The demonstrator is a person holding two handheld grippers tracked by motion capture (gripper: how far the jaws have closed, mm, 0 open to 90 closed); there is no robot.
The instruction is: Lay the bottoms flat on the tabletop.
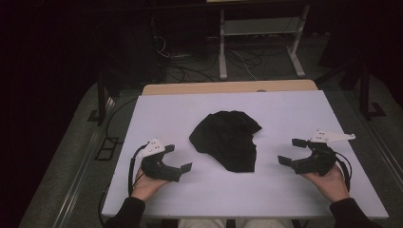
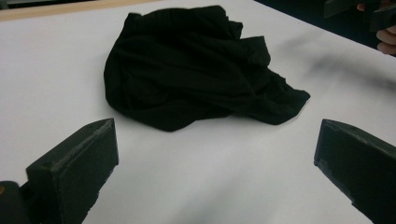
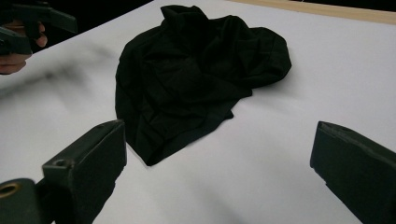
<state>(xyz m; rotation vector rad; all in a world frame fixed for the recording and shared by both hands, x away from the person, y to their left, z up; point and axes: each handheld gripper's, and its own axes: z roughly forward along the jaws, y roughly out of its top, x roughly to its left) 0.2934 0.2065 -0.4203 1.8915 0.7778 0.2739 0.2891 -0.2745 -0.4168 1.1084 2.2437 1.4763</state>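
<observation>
**Crumpled cloth lies between two open grippers**

Nearest the high camera, the person's hands rest on the near part of the white worktop, each holding a black two-jaw gripper. Both the left gripper and the right gripper have their jaws spread wide and empty, pointing inward at the crumpled black fabric garment. It sits mid-worktop between them, touching neither, about equally far from both. Its long axis runs from the far bulk to a near tail, which lies toward the right gripper's side. Folds hide its edges, hems and true shape, so what kind of garment it is stays unclear.
</observation>
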